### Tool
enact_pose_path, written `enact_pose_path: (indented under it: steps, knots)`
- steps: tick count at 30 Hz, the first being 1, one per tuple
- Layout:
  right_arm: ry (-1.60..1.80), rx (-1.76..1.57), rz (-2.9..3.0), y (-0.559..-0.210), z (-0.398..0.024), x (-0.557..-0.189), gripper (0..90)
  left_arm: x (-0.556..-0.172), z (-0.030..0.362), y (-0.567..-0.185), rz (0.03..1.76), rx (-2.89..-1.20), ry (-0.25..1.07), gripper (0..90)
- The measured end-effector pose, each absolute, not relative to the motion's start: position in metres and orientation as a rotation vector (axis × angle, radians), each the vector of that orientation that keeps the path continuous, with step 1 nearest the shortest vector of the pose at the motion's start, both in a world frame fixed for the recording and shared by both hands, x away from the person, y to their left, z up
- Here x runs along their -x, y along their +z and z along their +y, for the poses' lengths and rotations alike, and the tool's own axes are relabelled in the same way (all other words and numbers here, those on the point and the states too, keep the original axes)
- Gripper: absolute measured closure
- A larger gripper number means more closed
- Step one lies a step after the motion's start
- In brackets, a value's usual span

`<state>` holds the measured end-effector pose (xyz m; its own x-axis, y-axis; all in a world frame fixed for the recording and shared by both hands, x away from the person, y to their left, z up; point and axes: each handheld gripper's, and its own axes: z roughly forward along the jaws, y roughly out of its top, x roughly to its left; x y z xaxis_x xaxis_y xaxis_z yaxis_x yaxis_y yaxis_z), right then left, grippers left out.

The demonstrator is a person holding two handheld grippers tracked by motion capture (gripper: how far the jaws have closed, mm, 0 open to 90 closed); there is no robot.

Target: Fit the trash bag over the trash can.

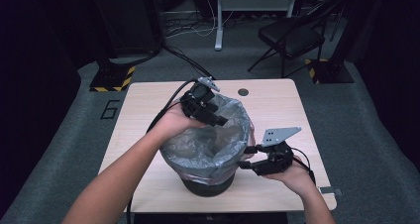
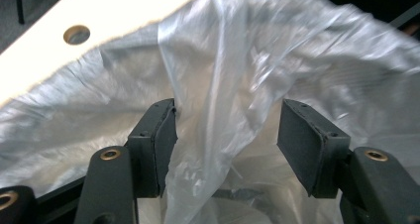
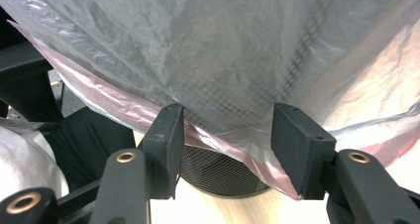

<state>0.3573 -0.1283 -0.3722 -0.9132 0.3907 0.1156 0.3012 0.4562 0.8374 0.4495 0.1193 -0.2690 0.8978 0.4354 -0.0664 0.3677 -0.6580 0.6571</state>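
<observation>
A black mesh bin [image 1: 208, 187] stands near the front of the wooden table [image 1: 277, 110], lined with a clear grey plastic bag [image 1: 208, 144] whose pink-edged hem hangs over the rim. My left gripper [image 1: 220, 116] reaches over the bag's far-left rim. In the left gripper view its jaws [image 2: 228, 140] stand apart; a fold of the bag [image 2: 297, 60] runs up between them and brushes the left pad only. My right gripper [image 1: 243, 157] sits level at the bin's right side. Its jaws [image 3: 228, 144] stand apart around the hanging bag hem [image 3: 223, 45], with the mesh bin [image 3: 218, 172] just behind.
A round hole [image 1: 242, 91] marks the table's far middle. Beyond the table are a black folding chair [image 1: 292, 35], a white desk leg [image 1: 218, 16] and two stand bases with yellow-black stripes [image 1: 113, 78] [image 1: 329, 70]. Cables trail from the left gripper across the floor.
</observation>
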Motion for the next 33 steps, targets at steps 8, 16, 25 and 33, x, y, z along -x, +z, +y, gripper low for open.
enact_pose_path:
  steps: [8,16,25,33]
  knots:
    - [1.475,-0.622,2.593,-0.371,-0.129,-0.357,45.8,-0.441,0.122,-0.251,0.553,-2.289,0.119,37.6]
    - [1.486,-0.62,2.588,-0.371,-0.129,-0.356,46.0,-0.46,0.097,-0.287,0.602,-2.417,0.109,32.6]
    - [1.482,-0.623,2.6,-0.374,-0.128,-0.356,45.6,-0.47,0.098,-0.305,0.653,-2.482,0.077,30.8]
    - [1.475,-0.61,2.604,-0.374,-0.127,-0.355,45.8,-0.47,0.098,-0.318,0.649,-2.604,0.044,30.5]
